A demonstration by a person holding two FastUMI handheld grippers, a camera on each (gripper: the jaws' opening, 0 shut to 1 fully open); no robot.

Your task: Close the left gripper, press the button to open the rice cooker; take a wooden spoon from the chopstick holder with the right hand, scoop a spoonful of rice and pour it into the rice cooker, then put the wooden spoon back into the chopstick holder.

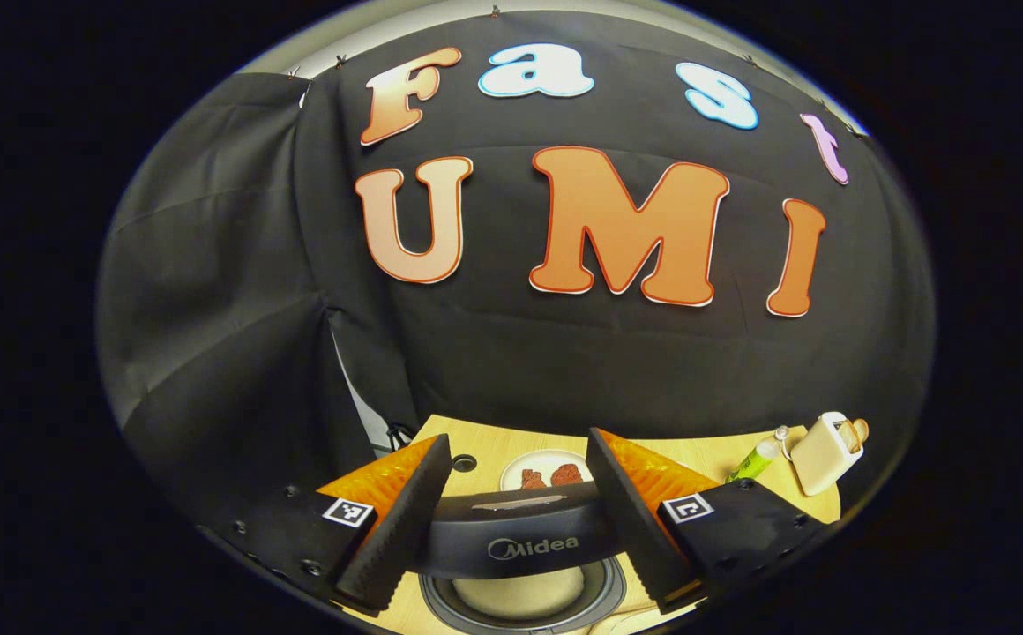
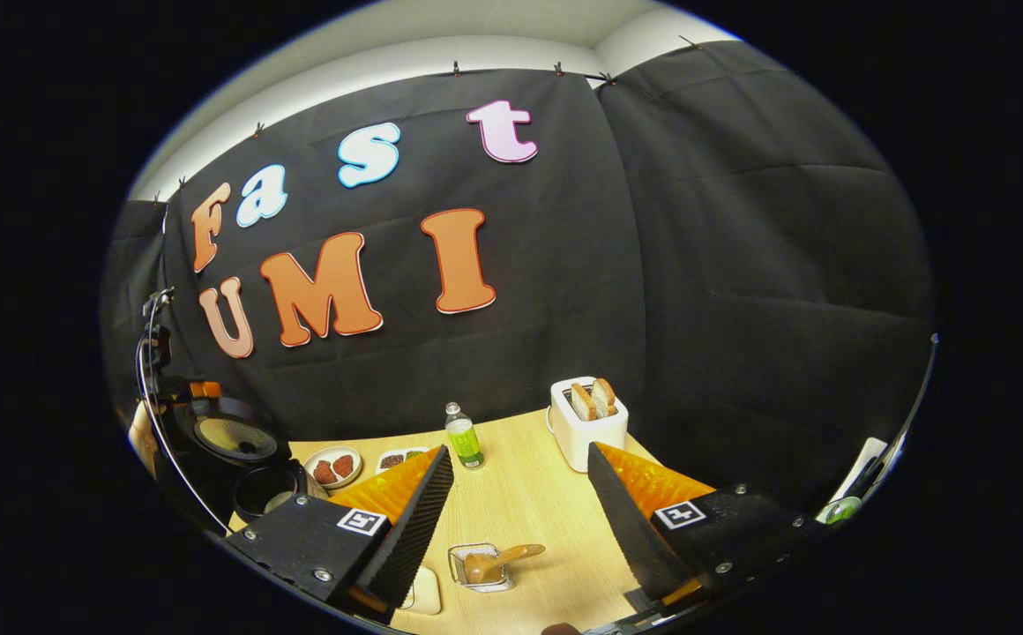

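Note:
The black rice cooker [image 1: 511, 529] stands open just under my left gripper [image 1: 516, 441], its raised lid edge between the two fingers and the inner pot [image 1: 520, 593] showing a pale inside below. That gripper is open and holds nothing. In the right gripper view the same cooker [image 2: 238, 459] sits at the far left with its lid up, a hand [image 2: 141, 432] beside it. My right gripper [image 2: 518, 450] is open and empty above the wooden table. Below it the wooden spoon [image 2: 511, 556] lies in a small wire holder [image 2: 476, 569], handle pointing right.
A plate of red-brown food [image 2: 332, 466], a second small dish [image 2: 397, 459], a green bottle [image 2: 463, 437] and a white toaster with bread [image 2: 588, 419] stand along the back of the table [image 2: 529, 503]. A pale dish [image 2: 425, 593] peeks out by my right gripper's left finger.

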